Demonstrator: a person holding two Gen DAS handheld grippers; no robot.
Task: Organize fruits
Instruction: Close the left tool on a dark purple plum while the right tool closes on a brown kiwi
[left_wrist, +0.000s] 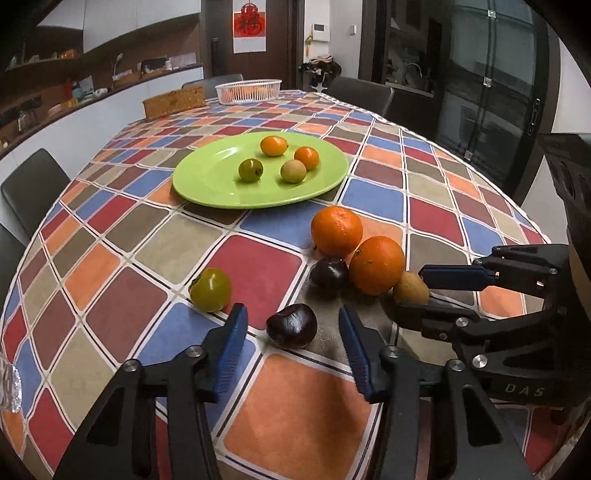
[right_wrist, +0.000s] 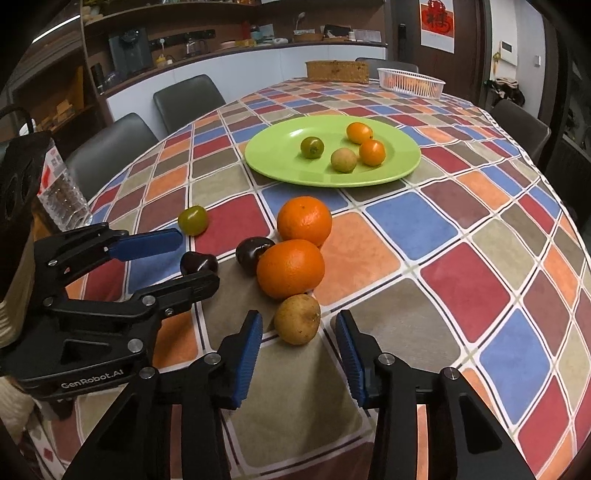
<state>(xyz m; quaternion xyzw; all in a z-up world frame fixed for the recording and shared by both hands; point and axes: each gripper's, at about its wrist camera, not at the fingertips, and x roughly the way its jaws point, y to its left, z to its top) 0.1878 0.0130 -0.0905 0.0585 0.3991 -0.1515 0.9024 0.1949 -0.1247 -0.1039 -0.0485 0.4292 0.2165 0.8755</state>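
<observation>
A green plate (left_wrist: 207, 181) (right_wrist: 273, 155) holds several small fruits: two orange, one green, one tan. On the checkered cloth nearer me lie two oranges (left_wrist: 336, 230) (right_wrist: 304, 220), two dark plums (left_wrist: 291, 325) (right_wrist: 198, 263), a green fruit (left_wrist: 210, 290) (right_wrist: 192, 220) and a tan fruit (left_wrist: 410, 288) (right_wrist: 297, 319). My left gripper (left_wrist: 293, 345) (right_wrist: 192, 254) is open, its fingers either side of the near plum. My right gripper (right_wrist: 299, 354) (left_wrist: 424, 291) is open, its fingers either side of the tan fruit.
A white basket (left_wrist: 247, 90) (right_wrist: 412, 82) and a woven box (left_wrist: 173, 101) (right_wrist: 336, 71) stand at the table's far end. A clear plastic bottle (right_wrist: 62, 192) stands at the left edge. Dark chairs (left_wrist: 31, 192) (right_wrist: 110, 147) surround the table.
</observation>
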